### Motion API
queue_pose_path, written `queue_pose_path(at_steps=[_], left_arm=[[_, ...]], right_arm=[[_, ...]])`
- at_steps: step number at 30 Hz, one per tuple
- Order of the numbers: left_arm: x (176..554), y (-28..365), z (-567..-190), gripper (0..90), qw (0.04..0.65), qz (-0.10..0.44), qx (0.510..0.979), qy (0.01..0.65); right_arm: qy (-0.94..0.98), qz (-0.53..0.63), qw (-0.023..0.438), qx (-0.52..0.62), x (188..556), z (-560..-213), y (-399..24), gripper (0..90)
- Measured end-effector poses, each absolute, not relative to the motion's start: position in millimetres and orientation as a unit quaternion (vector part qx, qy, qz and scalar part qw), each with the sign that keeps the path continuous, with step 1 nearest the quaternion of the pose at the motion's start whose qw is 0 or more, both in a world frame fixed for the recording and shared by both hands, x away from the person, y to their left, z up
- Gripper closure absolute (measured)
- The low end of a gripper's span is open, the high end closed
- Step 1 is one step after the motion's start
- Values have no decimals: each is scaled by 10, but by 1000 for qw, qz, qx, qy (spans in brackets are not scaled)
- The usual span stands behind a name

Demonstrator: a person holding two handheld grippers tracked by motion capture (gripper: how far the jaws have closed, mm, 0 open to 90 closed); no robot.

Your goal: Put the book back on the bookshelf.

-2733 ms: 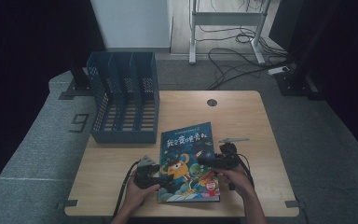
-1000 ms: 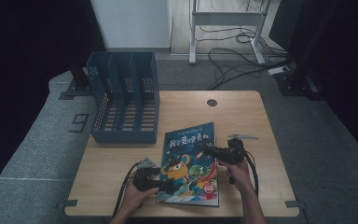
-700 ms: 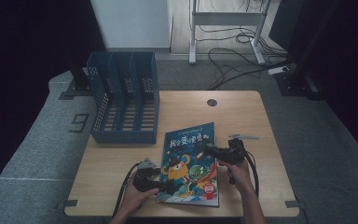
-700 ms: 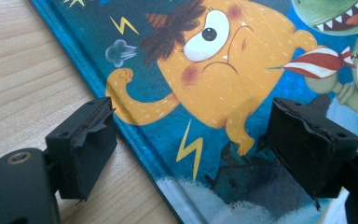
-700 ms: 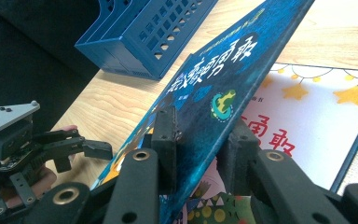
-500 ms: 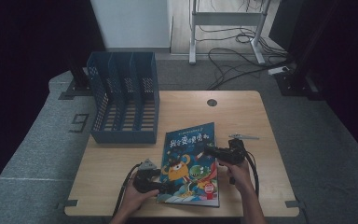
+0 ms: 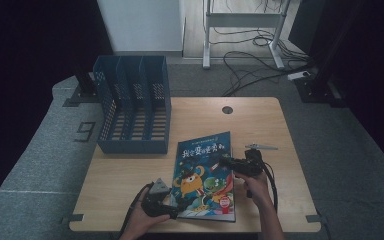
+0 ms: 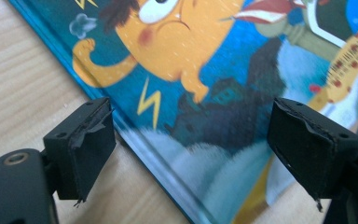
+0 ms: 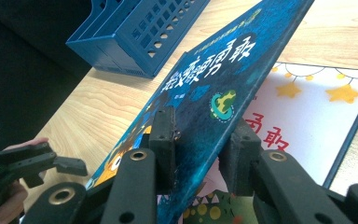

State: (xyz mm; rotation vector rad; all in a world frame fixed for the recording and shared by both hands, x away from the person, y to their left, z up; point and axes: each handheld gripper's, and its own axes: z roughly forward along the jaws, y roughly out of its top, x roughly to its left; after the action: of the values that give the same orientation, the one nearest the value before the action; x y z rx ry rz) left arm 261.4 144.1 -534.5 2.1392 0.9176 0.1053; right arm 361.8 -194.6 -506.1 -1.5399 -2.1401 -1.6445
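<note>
Reading left to right, we find the blue file rack (image 7: 132,107) at the table's (image 7: 260,120) ten o'clock, its slots open upward. At seven o'clock the left gripper (image 8: 191,149) rests with jaws wide apart and clamping nothing, straddling the near left edge of the picture book (image 7: 205,177). The book lies at six o'clock, long axis running from six toward twelve, tipped slightly clockwise. At its four o'clock side the right gripper (image 9: 200,140) has its jaws closed on the front cover (image 9: 223,88), which stands lifted off the white first page (image 9: 307,116); they have just opened a little, and whether the pads grip firmly we cannot quite tell. The right hand (image 7: 255,185) is thus nearer the cover's free edge. Bare wood lies right of and beyond the book; the cover swings left toward the left gripper.
</note>
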Motion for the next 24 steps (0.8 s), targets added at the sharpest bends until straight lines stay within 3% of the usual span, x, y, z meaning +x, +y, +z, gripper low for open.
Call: queue_pose_path(at_steps=[24], left_arm=[[2408, 1347, -5360, 137, 372, 46, 871, 316]], right_arm=[[-685, -526, 25, -503, 3629, -5104, -1972, 670]])
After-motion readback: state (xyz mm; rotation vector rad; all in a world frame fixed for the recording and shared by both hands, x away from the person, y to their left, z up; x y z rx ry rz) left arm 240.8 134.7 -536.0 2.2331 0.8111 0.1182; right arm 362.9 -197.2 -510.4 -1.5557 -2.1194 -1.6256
